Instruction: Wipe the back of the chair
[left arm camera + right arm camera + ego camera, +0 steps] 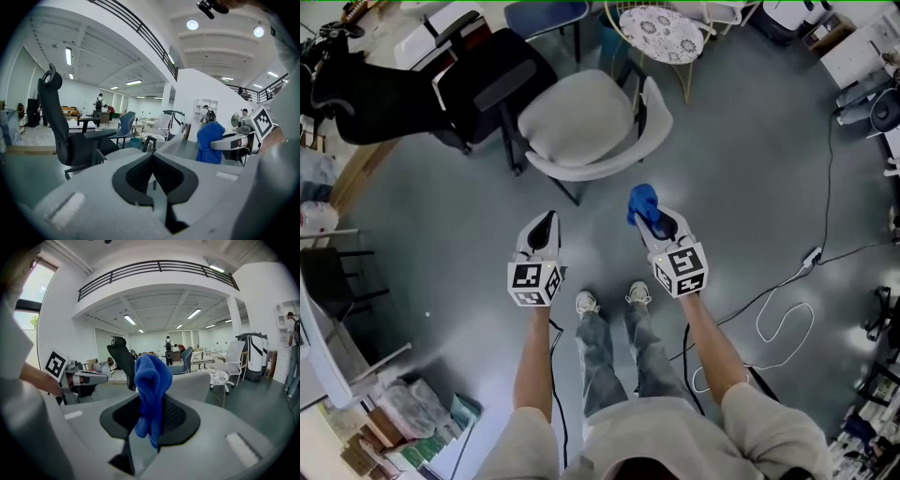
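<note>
My right tongs (151, 401) were clamped on the blue cloth (151, 378). It stood bunched up between the jaws, with a tail hanging below the pads. My left tongs (152, 158) had their jaws pressed together with nothing between them.

In the head view both sat near the middle of the frame, side by side and apart, over the grey floor (750, 187). The empty pair was at left and the cloth-bearing pair at right. The pale grey chair (581, 127) stood just above them in the frame, its curved back turned toward the lower right. The cloth was near the rim of that back, with a gap of floor showing between them.

A black office chair (478, 84) stood at the upper left, beside the pale one, and a round patterned stool (661, 33) at the top centre. A white cable (783, 323) looped on the floor at the lower right. My shoes (587, 303) showed just below the tongs.
</note>
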